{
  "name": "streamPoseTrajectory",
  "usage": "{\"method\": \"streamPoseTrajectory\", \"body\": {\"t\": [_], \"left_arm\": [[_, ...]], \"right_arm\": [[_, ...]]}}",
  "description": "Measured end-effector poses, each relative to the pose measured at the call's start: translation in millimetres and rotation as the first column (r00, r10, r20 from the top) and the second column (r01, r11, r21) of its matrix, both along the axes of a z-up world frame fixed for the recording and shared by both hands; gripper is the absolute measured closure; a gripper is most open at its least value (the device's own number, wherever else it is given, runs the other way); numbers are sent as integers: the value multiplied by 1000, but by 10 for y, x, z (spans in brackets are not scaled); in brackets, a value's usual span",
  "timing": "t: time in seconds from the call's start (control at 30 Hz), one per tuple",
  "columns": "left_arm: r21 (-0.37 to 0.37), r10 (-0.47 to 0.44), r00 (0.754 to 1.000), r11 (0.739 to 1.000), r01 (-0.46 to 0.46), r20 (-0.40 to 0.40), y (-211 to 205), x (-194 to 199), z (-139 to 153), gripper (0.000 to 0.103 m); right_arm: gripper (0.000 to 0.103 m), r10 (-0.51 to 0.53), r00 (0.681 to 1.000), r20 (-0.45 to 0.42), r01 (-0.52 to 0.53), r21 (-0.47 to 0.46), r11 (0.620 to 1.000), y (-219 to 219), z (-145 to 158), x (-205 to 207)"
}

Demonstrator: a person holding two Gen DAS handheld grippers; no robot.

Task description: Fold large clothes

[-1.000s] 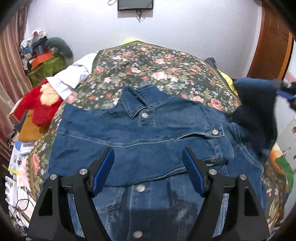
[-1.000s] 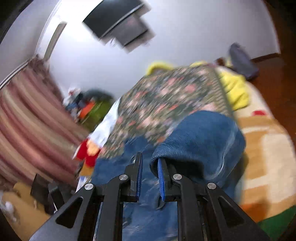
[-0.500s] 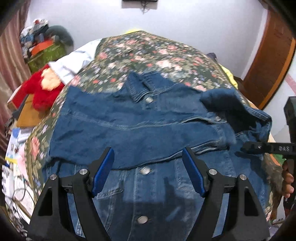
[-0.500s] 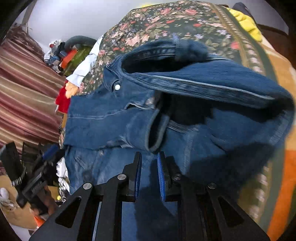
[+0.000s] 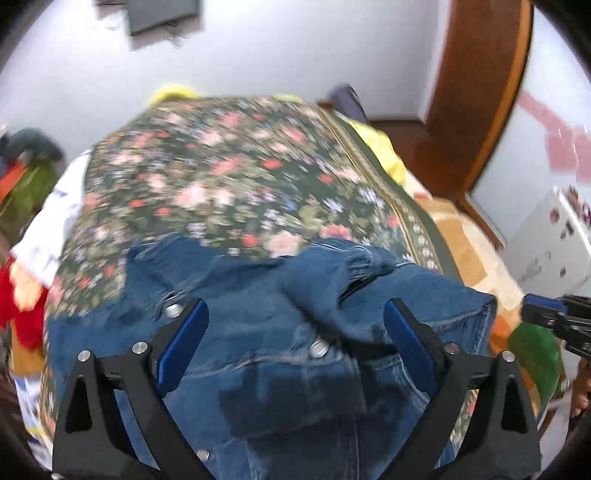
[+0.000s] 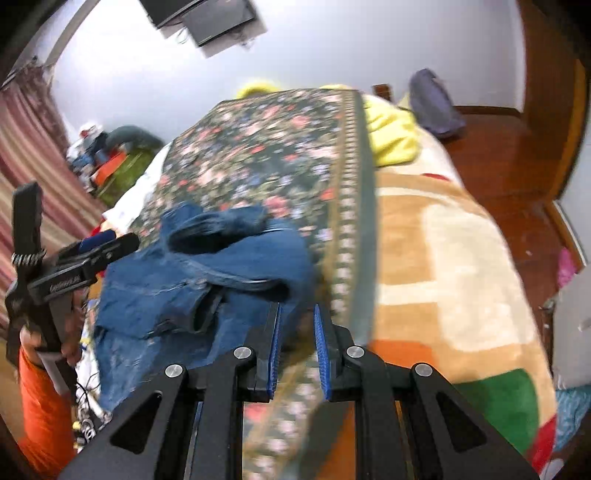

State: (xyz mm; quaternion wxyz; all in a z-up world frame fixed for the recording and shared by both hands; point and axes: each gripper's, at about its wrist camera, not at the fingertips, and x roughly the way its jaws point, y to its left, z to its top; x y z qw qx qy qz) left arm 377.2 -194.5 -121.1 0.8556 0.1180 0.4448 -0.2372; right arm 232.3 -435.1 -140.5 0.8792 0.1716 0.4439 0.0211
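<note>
A bed with a floral cover (image 5: 229,192) carries a rumpled denim jacket (image 5: 280,332) near its front edge. Left tongs (image 5: 295,332) gape wide above it; right tongs (image 6: 297,350) stand slightly apart, empty.

Right claw (image 6: 297,352) now parted and off the denim jacket (image 6: 207,280), its sleeve (image 5: 332,273) dropped across the front.

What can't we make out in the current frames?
- Jacket hem: left wrist view, cut off by the bottom edge and the left gripper.
- Floral pattern on the bedspread: motion-blurred in both views.
- Wall screen: right wrist view, smeared and cropped at the top.
</note>
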Motion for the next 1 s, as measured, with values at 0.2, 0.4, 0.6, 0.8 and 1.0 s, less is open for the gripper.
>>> {"method": "streamPoseTrajectory", "body": {"t": [0.2, 0.4, 0.6, 0.8, 1.0], "left_arm": [[176, -53, 992, 982, 72, -113, -540, 380, -638, 11], [252, 16, 999, 967, -27, 46, -656, 430, -702, 96], [113, 59, 980, 990, -82, 189, -321, 316, -59, 98], [-57, 184, 905, 983, -175, 384, 391, 167, 790, 98], [-133, 306, 861, 952, -275, 407, 1171, 193, 979, 98]], "right_arm": [[89, -50, 997, -60, 53, 45, 998, -323, -261, -34], [89, -42, 993, -111, 45, 30, 999, -320, -469, -39], [89, -12, 991, -134, 17, 34, 999, -207, -500, 46], [89, 33, 992, -122, -26, 54, 998, 35, -380, 220], [89, 132, 985, -108, -128, 49, 991, 571, -275, 476]]}}
